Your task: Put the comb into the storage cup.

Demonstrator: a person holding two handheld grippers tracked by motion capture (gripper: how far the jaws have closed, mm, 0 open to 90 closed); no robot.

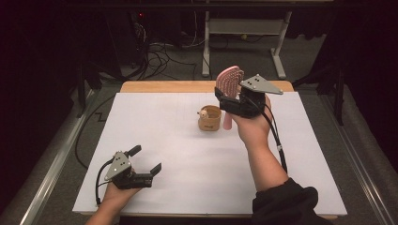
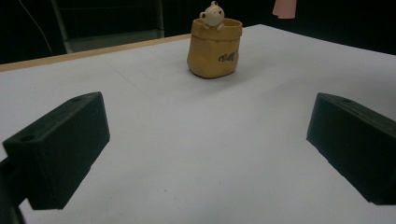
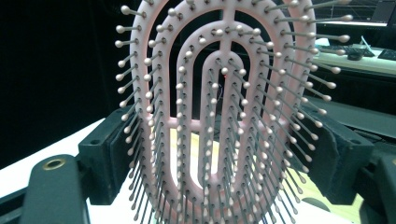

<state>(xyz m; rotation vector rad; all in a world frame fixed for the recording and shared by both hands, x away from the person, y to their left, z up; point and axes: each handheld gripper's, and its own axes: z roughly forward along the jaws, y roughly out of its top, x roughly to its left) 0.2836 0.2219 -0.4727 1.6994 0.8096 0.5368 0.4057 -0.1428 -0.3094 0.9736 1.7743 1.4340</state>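
Two jaws of the right gripper (image 1: 233, 96) clamped the pink hairbrush (image 1: 229, 80) upright, raised over the far middle of the white table (image 1: 187, 164). Just left of it stood the tan pot (image 1: 209, 118). The left gripper (image 1: 144, 160) rested near-left, jaws spread, gripping nothing.

Black grippers (image 1: 146, 160) with grey three-cornered plates; trailing black cables; a dark sleeve (image 1: 286, 202).

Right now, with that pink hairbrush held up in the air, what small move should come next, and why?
Probably lower the right hand-held gripper so the pink hairbrush handle slides into the yellow cup. The brush is held upright, handle down, just beside the cup, whose mouth stands open. The left hand-held gripper rests open, far off.
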